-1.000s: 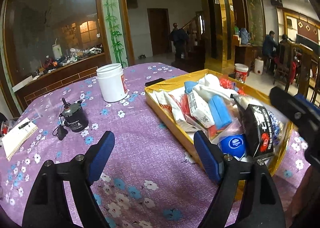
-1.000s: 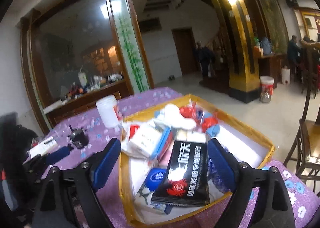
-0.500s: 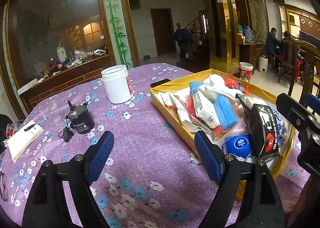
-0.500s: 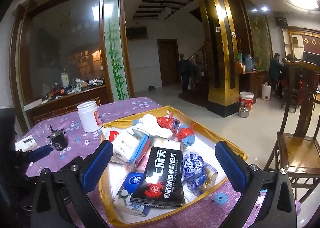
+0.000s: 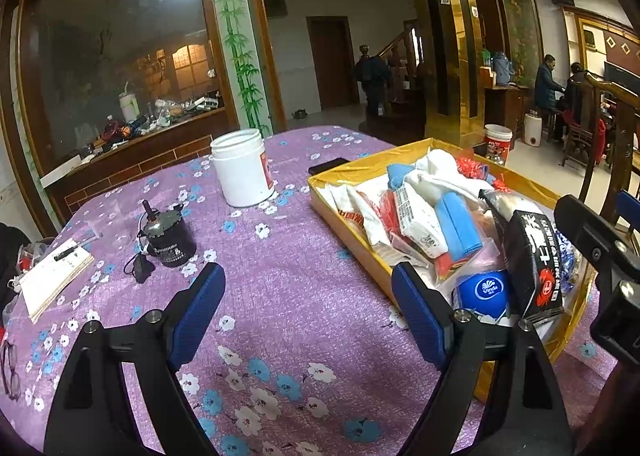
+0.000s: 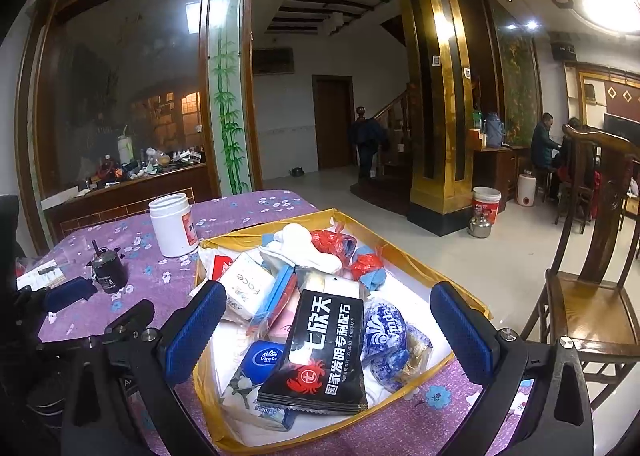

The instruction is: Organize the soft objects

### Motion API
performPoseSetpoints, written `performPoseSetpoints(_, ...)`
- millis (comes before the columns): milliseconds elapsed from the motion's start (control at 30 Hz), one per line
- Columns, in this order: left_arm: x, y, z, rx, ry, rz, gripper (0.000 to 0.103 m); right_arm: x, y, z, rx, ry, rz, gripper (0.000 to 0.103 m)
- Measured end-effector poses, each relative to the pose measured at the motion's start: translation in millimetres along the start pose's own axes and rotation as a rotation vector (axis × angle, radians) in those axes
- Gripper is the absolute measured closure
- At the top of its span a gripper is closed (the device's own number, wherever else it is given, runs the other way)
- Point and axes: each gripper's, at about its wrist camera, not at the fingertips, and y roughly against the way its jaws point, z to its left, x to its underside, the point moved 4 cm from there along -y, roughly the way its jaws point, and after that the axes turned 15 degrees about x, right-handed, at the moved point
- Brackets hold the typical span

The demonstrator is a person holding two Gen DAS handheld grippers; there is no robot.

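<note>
A gold box (image 6: 472,302) on the purple floral tablecloth holds several soft packs: a black pack with a red crab (image 6: 320,352), blue-white Vinda tissue packs (image 6: 386,332), a white tissue pack (image 6: 248,288), white socks (image 6: 300,244) and red bags (image 6: 332,242). The box also shows in the left wrist view (image 5: 348,232), with the black pack (image 5: 532,264). My right gripper (image 6: 328,332) is open and empty, raised above the box's near end. My left gripper (image 5: 308,308) is open and empty over bare tablecloth, left of the box.
A white plastic jar (image 5: 242,167), a small black motor-like can (image 5: 168,236) with a cable, and a notepad (image 5: 52,276) stand on the table's left half. A wooden chair (image 6: 588,296) stands right of the table. People sit far back right.
Both grippers have lifted and pulled back a little, so the box and table look lower and farther. The right view has steadied. Both stay open and empty.
</note>
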Motion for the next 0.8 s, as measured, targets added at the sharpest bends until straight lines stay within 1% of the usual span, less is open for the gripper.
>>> performPoseSetpoints(167,1.2,-3.6,2.8,-0.002,0.021,0.037,0.017,0.0,-1.6,-0.5,-0.002,-0.008,0.009,0.000)
performPoseSetpoints(267,1.8,-4.6,4.0,0.001,0.029,0.045,0.017,0.0,-1.4,-0.1,-0.002,-0.003,0.008,0.000)
performPoseSetpoints(400,2.0,-4.9,3.4,-0.033,0.018,0.060,0.017,-0.6,-0.3,0.4,0.002,0.005,0.005,0.000)
performPoseSetpoints(467,1.8,-3.6,2.7,-0.037,0.013,0.053,0.017,-0.9,-0.2,0.2,0.001,0.003,0.004,0.000)
performPoseSetpoints(533,1.2,-1.6,2.1,-0.021,0.015,0.045,0.017,-1.6,0.6,-0.5,-0.001,-0.002,-0.002,0.000)
performPoseSetpoints(633,0.4,0.5,1.1,-0.018,0.013,0.035,0.017,-1.7,0.5,-1.3,-0.006,-0.008,-0.002,0.000)
performPoseSetpoints(700,0.4,0.3,-0.1,-0.031,0.003,0.038,0.017,-1.7,-0.1,-1.8,-0.006,-0.010,0.001,0.000)
performPoseSetpoints(800,0.8,0.2,-4.3,-0.031,-0.020,0.039,0.017,-2.1,-0.3,-2.2,-0.003,-0.010,0.002,0.000)
